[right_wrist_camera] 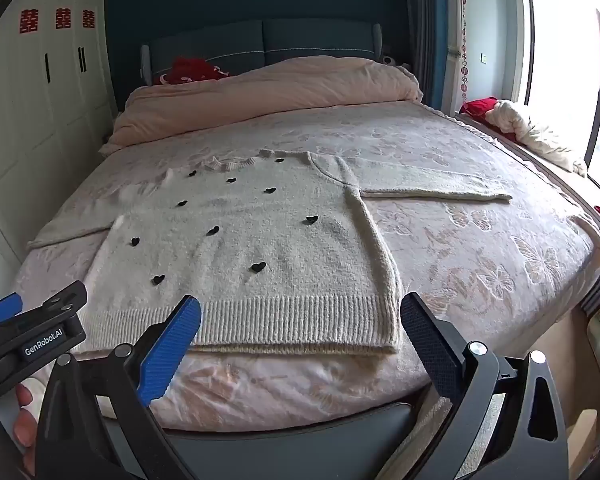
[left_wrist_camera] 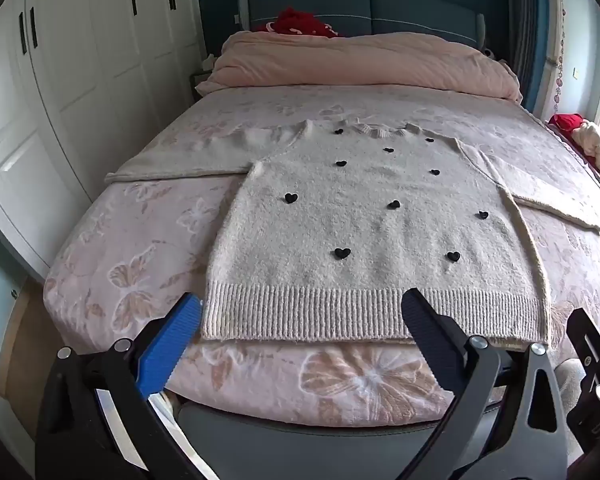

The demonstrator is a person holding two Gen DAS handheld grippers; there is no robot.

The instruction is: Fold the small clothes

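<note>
A cream knit sweater point(left_wrist_camera: 364, 224) with small black hearts lies flat, front up, on the bed, sleeves spread to both sides, ribbed hem toward me. It also shows in the right wrist view point(right_wrist_camera: 252, 248). My left gripper point(left_wrist_camera: 302, 312) is open and empty, hovering just above the hem's left half. My right gripper point(right_wrist_camera: 300, 314) is open and empty, just in front of the hem's right corner. The left gripper's body point(right_wrist_camera: 32, 332) shows at the left edge of the right wrist view, and the right gripper's body point(left_wrist_camera: 592, 360) shows at the right edge of the left wrist view.
The bed has a pink butterfly-print cover point(left_wrist_camera: 132, 264) and a rolled pink duvet point(left_wrist_camera: 360, 60) at the headboard. White wardrobes point(left_wrist_camera: 80, 80) stand on the left. A window ledge with bundled clothes point(right_wrist_camera: 532, 132) is on the right.
</note>
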